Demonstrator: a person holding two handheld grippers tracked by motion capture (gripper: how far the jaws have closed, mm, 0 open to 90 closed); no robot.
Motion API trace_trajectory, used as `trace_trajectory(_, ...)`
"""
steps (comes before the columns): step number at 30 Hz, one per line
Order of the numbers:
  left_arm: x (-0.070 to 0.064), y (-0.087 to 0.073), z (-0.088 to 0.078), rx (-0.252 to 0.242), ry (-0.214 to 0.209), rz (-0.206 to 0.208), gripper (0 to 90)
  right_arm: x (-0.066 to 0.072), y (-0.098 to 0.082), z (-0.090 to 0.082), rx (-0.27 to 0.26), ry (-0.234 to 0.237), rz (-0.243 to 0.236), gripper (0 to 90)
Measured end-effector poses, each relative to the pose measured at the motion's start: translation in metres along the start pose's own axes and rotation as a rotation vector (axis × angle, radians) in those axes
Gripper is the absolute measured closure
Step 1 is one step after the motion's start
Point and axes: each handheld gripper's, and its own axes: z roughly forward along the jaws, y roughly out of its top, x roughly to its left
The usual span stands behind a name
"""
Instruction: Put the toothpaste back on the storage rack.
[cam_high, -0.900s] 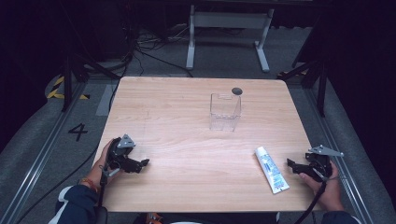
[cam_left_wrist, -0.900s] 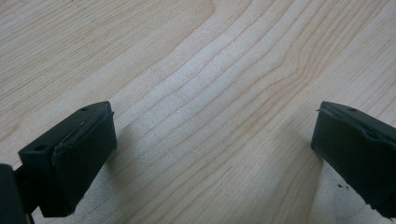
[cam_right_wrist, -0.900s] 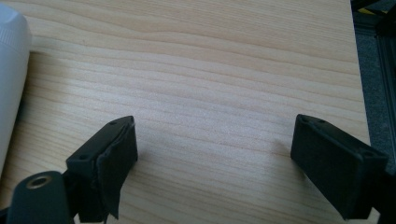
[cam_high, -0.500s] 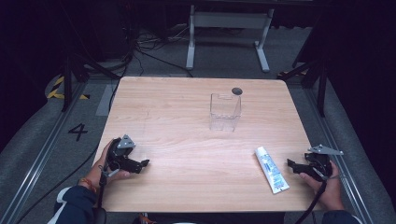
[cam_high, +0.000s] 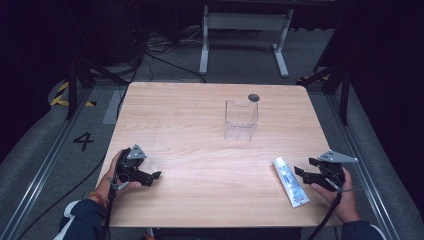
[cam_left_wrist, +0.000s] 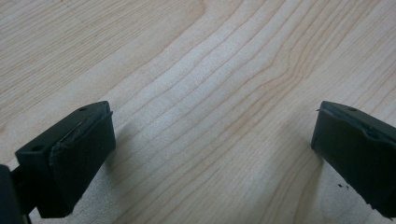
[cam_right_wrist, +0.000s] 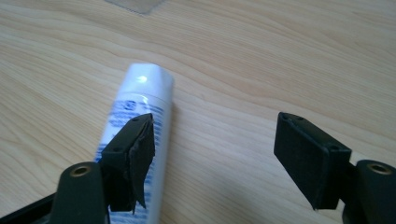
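white tube (cam_high: 291, 181) | smooth, cylindrical | flat on woodgrain table (cam_high: 200, 130)

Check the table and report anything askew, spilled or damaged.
Nothing stands out. The white tube lies flat and intact near the right tool, whose jaws stand open beside it. The clear container stands upright mid-table. The left tool rests open on bare wood. No spills show.

White tube (cam_high: 291, 181) with blue print lies flat (near the table's right front corner)
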Motion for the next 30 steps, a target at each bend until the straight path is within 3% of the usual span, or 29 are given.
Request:
trace_trajectory(5, -0.003, 0.0, 0.0, -0.001, 0.007, 0.001, 0.3, 0.013, 0.01, 0.007, 0.01, 0.066, -0.04, 30.4)
trace_trajectory(9, -0.004, 0.0, 0.0, -0.003, 0.01, 0.002, 0.4, 0.02, 0.014, 0.014, 0.033, 0.095, -0.066, 35.2)
trace_trajectory(10, -0.004, 0.0, 0.0, -0.002, 0.01, 0.002, 0.4, 0.024, 0.016, 0.019, 0.042, 0.124, -0.071, 38.4)
trace_trajectory(18, -0.005, 0.0, 0.0, -0.001, 0.011, -0.005, 0.4, 0.033, 0.021, 0.038, 0.132, 0.131, -0.1, 39.4)
trace_trajectory(22, -0.005, 0.0, 0.0, -0.003, 0.01, -0.005, 0.4, 0.036, 0.024, 0.043, 0.138, 0.128, -0.118, 40.5)
trace_trajectory(24, -0.005, 0.0, 0.0, -0.002, 0.009, -0.005, 0.4, 0.041, 0.027, 0.048, 0.152, 0.155, -0.141, 41.6)
trace_trajectory(30, -0.005, 0.0, 0.0, -0.001, 0.01, -0.004, 0.4, 0.058, 0.033, 0.053, 0.167, 0.176, -0.227, 42.4)
